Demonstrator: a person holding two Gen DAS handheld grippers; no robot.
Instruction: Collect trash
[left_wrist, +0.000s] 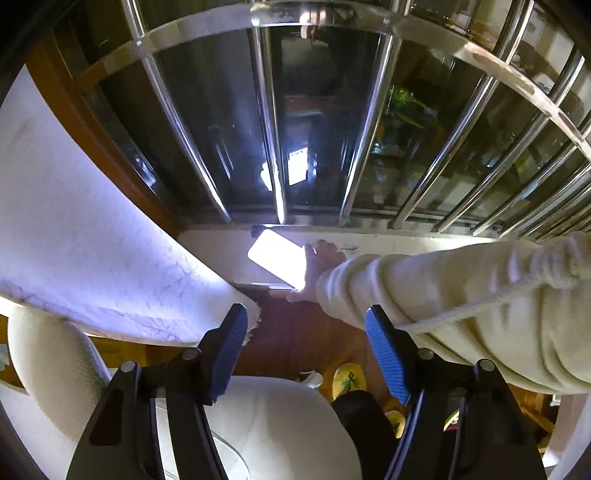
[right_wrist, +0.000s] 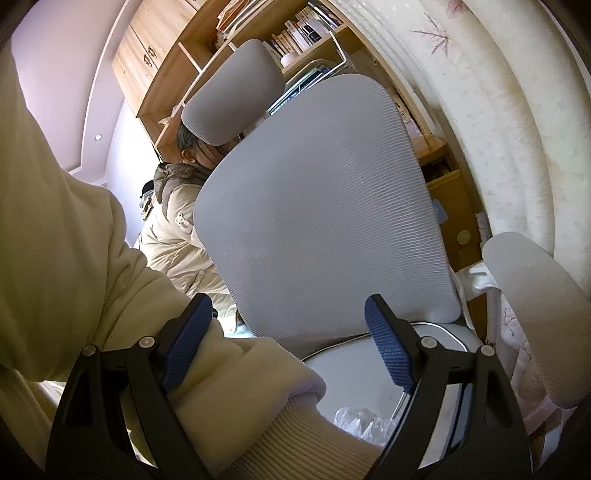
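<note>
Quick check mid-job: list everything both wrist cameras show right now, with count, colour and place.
Phone: one, screen glowing white, on the windowsill.
Window bars: several, shiny metal, above the sill.
Curtain: one, white, left of the window.
Chair: one, grey mesh back and headrest, white seat, in front of both cameras.
Plastic wrapper: one, clear, crumpled, on the chair seat.
Bookshelf: one, light wood, behind the chair.
Second person: one, beige jacket, beyond the chair.
Slippers: yellow, on the wood floor; count unclear.
Bare hand: one, cream sleeve, touching the phone.
Left hand-held gripper: blue pads, open, empty.
Right hand-held gripper: blue pads, open, empty.
</note>
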